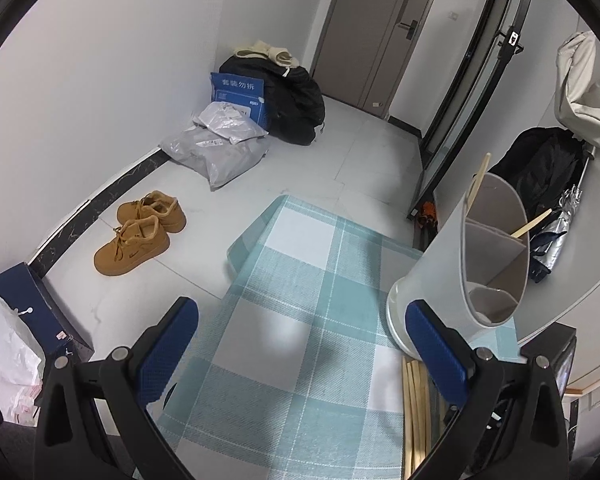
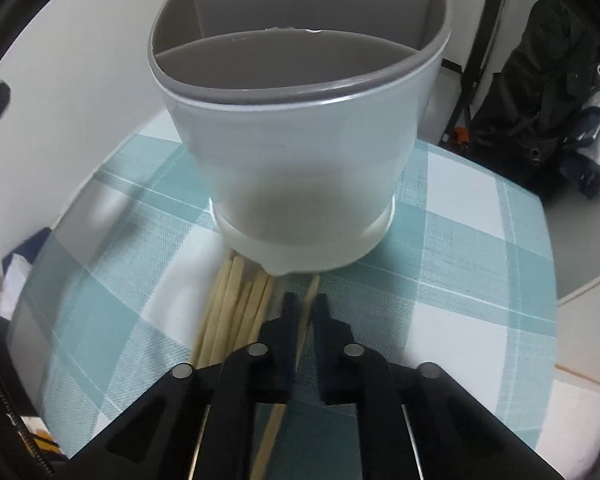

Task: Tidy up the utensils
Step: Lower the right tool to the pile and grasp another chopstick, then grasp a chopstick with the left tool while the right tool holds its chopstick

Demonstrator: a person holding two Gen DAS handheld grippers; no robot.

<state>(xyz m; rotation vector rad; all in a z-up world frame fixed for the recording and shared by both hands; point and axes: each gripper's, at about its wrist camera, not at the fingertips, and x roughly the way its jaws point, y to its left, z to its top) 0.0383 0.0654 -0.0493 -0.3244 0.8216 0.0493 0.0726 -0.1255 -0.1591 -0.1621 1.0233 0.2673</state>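
Note:
A white utensil holder (image 2: 300, 152) with grey dividers stands on a teal checked tablecloth (image 2: 460, 260); it also shows at the right of the left wrist view (image 1: 460, 272). Two wooden chopsticks (image 1: 478, 178) stick out of its far compartments. Several loose chopsticks (image 2: 236, 312) lie in front of its base, also seen in the left wrist view (image 1: 414, 408). My right gripper (image 2: 305, 304) is shut on a single chopstick (image 2: 274, 432), just in front of the holder. My left gripper (image 1: 300, 344) is open and empty over the cloth, left of the holder.
Beyond the table's far edge lies the floor with tan shoes (image 1: 140, 232), grey parcels (image 1: 216, 144), a blue box (image 1: 240, 96) and black bags (image 1: 296, 100). A black backpack (image 2: 540, 100) sits right of the table. A door (image 1: 380, 32) is at the back.

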